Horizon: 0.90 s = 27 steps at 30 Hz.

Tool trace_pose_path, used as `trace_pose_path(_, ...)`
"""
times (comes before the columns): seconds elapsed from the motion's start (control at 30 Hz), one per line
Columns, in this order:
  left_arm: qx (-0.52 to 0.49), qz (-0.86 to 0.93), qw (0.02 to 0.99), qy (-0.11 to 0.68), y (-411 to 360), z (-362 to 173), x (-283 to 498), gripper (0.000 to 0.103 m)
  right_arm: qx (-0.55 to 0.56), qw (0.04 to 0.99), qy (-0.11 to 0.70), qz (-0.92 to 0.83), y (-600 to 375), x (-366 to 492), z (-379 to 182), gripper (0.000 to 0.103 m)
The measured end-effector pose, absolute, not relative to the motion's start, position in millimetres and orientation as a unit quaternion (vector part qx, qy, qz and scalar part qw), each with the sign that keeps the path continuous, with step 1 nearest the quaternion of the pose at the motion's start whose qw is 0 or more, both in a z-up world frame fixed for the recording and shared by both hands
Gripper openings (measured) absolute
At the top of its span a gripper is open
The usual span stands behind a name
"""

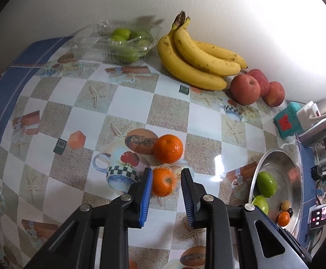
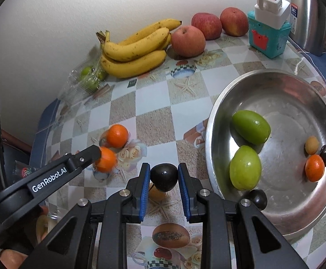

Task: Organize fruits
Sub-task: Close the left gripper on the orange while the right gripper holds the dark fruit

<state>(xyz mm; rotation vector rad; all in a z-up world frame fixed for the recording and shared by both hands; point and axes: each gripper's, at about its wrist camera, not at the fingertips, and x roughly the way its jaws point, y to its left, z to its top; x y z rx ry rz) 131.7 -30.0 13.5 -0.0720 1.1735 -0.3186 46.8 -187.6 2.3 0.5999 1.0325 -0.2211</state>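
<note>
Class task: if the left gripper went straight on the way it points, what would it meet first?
Left gripper would likely first meet the small orange tangerine between its open blue-padded fingers, then a second tangerine beyond; depth is uncertain.

Left gripper (image 1: 166, 185), jaws apart, straddles an orange (image 1: 163, 182) on the table (image 1: 169, 109).

Bright, washed-out wall (image 1: 263, 11) at upper right, glare on table (image 1: 216, 159), fisheye-curved dark corners.
</note>
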Motion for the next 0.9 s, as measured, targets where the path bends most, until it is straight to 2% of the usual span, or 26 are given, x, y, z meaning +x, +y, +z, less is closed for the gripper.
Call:
trace_pose_path(0.23,-0.021,-0.147,0.821,0.551,-35,13,131,0.028,0.297,0.816,0.484,-0.106,-197,42,2,0.026)
trace_pose_path(0.57,-0.048,-0.088,0.813,0.574,2,-10,142,0.029,0.311,0.806,0.492,-0.109,-205,38,-7,0.026)
trace_pose_path(0.67,-0.057,-0.088,0.81,0.578,3,-14,143,0.033,0.312,0.805,0.492,-0.108,-206,38,-7,0.026)
trace_pose_path(0.7,-0.06,-0.09,0.809,0.578,2,-16,143,0.039,0.313,0.805,0.492,-0.108,-207,38,-8,0.026)
trace_pose_path(0.73,-0.062,-0.093,0.808,0.578,0,-17,143,0.049,0.313,0.804,0.493,-0.109,-207,38,-8,0.026)
trace_pose_path(0.77,-0.063,-0.095,0.808,0.578,-3,-18,144,0.053,0.314,0.804,0.493,-0.109,-207,37,-8,0.026)
trace_pose_path(0.9,-0.054,-0.107,0.804,0.582,-14,-24,144,0.055,0.316,0.802,0.494,-0.111,-209,36,-9,0.026)
